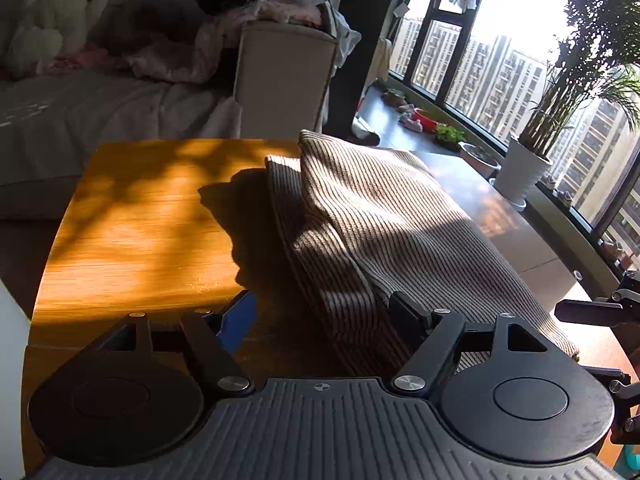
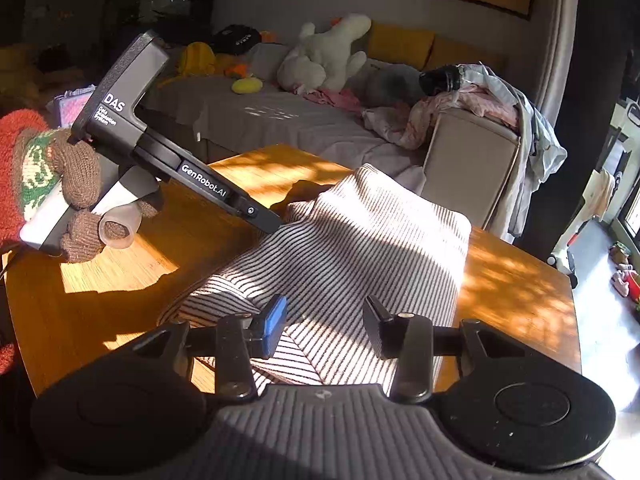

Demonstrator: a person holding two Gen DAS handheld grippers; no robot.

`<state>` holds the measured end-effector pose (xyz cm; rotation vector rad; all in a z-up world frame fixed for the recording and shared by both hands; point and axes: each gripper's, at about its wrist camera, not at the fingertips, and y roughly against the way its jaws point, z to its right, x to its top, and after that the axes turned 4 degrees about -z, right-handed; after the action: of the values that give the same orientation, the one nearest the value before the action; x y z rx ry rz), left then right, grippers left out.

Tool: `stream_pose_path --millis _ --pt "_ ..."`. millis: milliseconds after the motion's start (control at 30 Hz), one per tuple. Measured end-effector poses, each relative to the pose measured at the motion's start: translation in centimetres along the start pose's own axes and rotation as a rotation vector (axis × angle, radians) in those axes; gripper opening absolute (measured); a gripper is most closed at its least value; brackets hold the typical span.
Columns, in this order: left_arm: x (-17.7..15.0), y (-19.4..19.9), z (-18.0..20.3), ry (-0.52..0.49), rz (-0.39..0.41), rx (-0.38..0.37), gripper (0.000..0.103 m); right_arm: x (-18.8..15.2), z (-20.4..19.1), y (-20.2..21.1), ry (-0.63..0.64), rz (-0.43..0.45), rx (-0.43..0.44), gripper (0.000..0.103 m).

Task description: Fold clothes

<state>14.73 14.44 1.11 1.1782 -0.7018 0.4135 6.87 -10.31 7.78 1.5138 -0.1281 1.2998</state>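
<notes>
A folded brown-and-white striped garment (image 1: 380, 216) lies on the wooden table (image 1: 132, 232). My left gripper (image 1: 322, 310) stands open at its near left edge. The blue-padded finger (image 1: 240, 314) is over bare wood and the black finger (image 1: 406, 308) rests on the cloth. In the right wrist view the garment (image 2: 360, 240) spreads ahead, and my right gripper (image 2: 326, 320) hangs open just above its near end, with nothing pinched between the pads. The left tool's body (image 2: 200, 176), held by a knit-gloved hand (image 2: 80, 176), reaches the cloth's far left edge.
A grey sofa (image 2: 280, 120) with a white plush toy (image 2: 324, 56) stands behind the table. Loose clothes (image 2: 480, 100) are heaped on its armrest. A potted plant (image 1: 524, 172) and a window ledge run along the right. Part of the right tool (image 1: 592, 312) shows at the table's right.
</notes>
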Motion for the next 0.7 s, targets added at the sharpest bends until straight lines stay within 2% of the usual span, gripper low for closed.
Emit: stream_pose_path --millis 67,167,300,367,467,533,700 --pt "-0.2 0.0 0.0 -0.006 -0.004 0.012 0.082 0.1 -1.1 -0.8 0.052 -0.008 0.009 0.047" --pt "-0.5 -0.1 0.0 -0.004 -0.012 0.019 0.085 -0.5 -2.4 -2.6 0.140 -0.071 0.004 0.049" --pt "-0.6 -0.3 0.2 -0.014 -0.021 0.020 0.089 -0.3 -2.2 -1.6 0.134 -0.047 0.029 0.050" --pt "-0.6 -0.3 0.2 -0.017 -0.022 0.019 0.089 -0.5 -2.6 -0.7 0.158 -0.020 0.053 0.058" --pt "-0.5 -0.2 0.4 -0.023 -0.022 0.017 0.090 -1.4 -3.9 -0.2 0.245 -0.015 0.083 0.062" --pt "-0.4 -0.2 0.6 -0.028 -0.023 0.017 0.091 -2.0 -4.9 -0.7 0.298 -0.038 0.071 0.063" --pt "-0.6 0.0 1.0 -0.046 -0.025 0.016 0.094 -2.7 -5.6 -1.8 0.333 -0.048 0.023 0.064"
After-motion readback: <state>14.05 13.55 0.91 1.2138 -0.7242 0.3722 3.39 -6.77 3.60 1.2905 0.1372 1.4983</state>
